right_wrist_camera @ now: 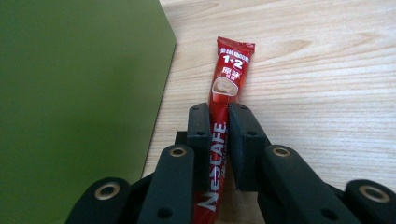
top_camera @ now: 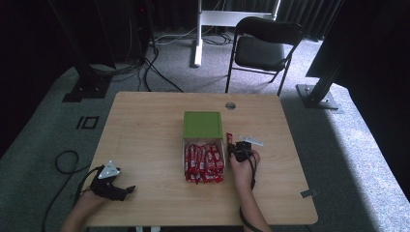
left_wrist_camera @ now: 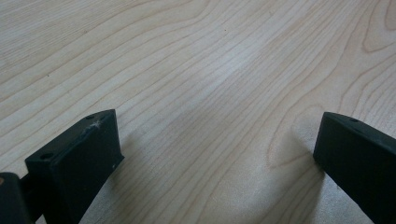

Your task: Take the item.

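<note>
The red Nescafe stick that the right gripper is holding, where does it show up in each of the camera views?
High view: the red Nescafe stick pokes up from the right gripper, just right of the green lid.
Left gripper view: bare wooden table between open jaws.
Right gripper view: centre, clamped between the jaws.
Shared landmark: the green lid.

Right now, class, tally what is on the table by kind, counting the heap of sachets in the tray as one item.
Green box lid: 1
Tray heaped with red sachets: 1
Single red coffee sachet, clamped: 1
Hand-held gripper, left open, right shut: 2
Total: 5
</note>
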The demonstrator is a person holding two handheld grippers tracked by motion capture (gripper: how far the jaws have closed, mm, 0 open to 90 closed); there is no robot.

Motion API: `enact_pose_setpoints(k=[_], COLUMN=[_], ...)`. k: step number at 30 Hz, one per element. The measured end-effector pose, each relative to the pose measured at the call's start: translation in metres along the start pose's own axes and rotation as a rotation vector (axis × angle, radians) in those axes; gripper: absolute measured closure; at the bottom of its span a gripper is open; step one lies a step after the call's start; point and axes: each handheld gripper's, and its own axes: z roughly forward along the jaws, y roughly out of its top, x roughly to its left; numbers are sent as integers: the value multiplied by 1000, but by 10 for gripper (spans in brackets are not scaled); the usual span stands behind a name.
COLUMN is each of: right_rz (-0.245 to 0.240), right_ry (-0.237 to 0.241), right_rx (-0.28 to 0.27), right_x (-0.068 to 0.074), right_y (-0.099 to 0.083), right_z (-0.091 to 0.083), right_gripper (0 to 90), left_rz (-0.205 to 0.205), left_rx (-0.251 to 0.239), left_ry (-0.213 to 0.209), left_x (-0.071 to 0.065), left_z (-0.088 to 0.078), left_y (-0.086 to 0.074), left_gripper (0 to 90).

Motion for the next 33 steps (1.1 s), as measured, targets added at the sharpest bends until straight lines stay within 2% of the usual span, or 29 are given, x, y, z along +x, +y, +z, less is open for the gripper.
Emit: enact_pose_setpoints(k=[6, 9, 12, 16, 21, 23, 24, 28, 30, 33], right_rz=[1, -7, -15, -52, -44, -76, -96, -129, -152, -146], right_ry=[-10, 7, 20, 16, 38, 20, 10, 24, 35, 54], right_rx=[4, 17, 11, -42, -103, -109, -105, -75, -84, -85], right_x=[-1, 0, 0, -3, -8, -11, -12, -18, -20, -24], right_y=[0, 1, 1, 4, 9, 11, 12, 14, 14, 13], right_z=[3, 3, 1, -6, -15, -19, -20, -26, -28, -31], right_gripper=[795, 786, 704, 566, 389, 327, 319, 292, 290, 272], left_rz=[0, 0, 0, 0, 0, 0, 0, 0, 0, 0], left_rx=[0, 0, 0, 0, 0, 0, 0, 0, 0, 0], left_ry=[0, 0, 0, 0, 0, 0, 0, 0, 0, 0], left_x=[0, 0, 0, 0, 0, 0, 0, 0, 0, 0], left_z=[0, 0, 0, 0, 0, 0, 0, 0, 0, 0], left_y=[0, 0, 0, 0, 0, 0, 0, 0, 0, 0], left_gripper=[15, 16, 16, 16, 15, 16, 16, 16, 16, 16])
